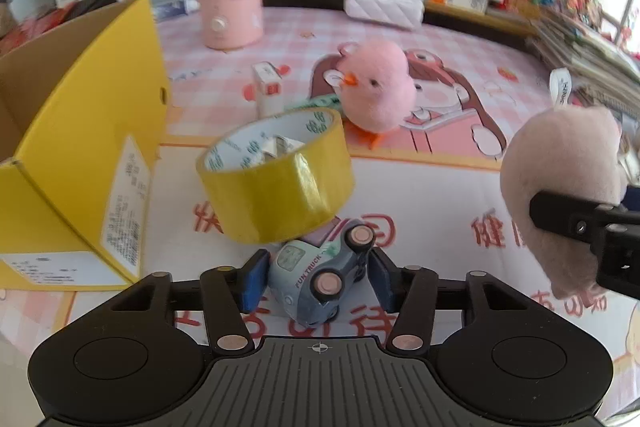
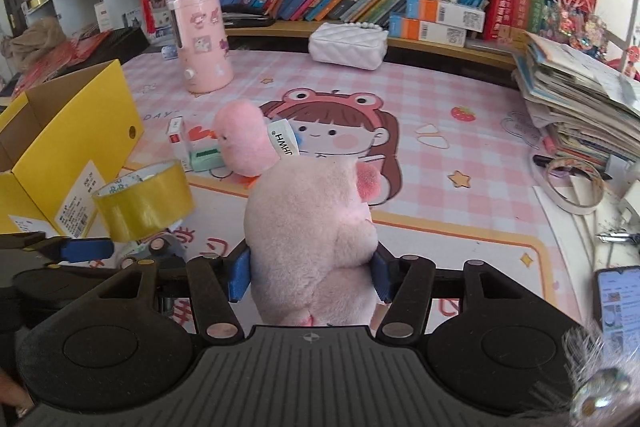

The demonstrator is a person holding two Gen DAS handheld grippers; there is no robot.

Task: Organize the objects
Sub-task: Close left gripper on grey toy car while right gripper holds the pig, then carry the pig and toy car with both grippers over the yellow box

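Observation:
My left gripper (image 1: 316, 279) is shut on a small blue-grey toy truck (image 1: 320, 275), held on its side just above the desk mat. A yellow tape roll (image 1: 276, 175) lies just ahead of the truck and also shows in the right wrist view (image 2: 144, 203). My right gripper (image 2: 312, 275) is shut on a pale pink plush toy (image 2: 312, 239), held above the mat; that plush shows at the right of the left wrist view (image 1: 560, 187). A pink chick plush (image 1: 376, 83) sits on the mat behind the tape. An open yellow box (image 1: 92, 131) stands at the left.
A pink cylindrical container (image 2: 200, 43), a white quilted purse (image 2: 348, 43), small white cartons (image 2: 178, 139) and a green box (image 2: 206, 157) are on the pink mat. A stack of papers (image 2: 576, 107), a tape ring (image 2: 572, 187) and a phone (image 2: 618, 303) lie at the right. Bookshelves line the back.

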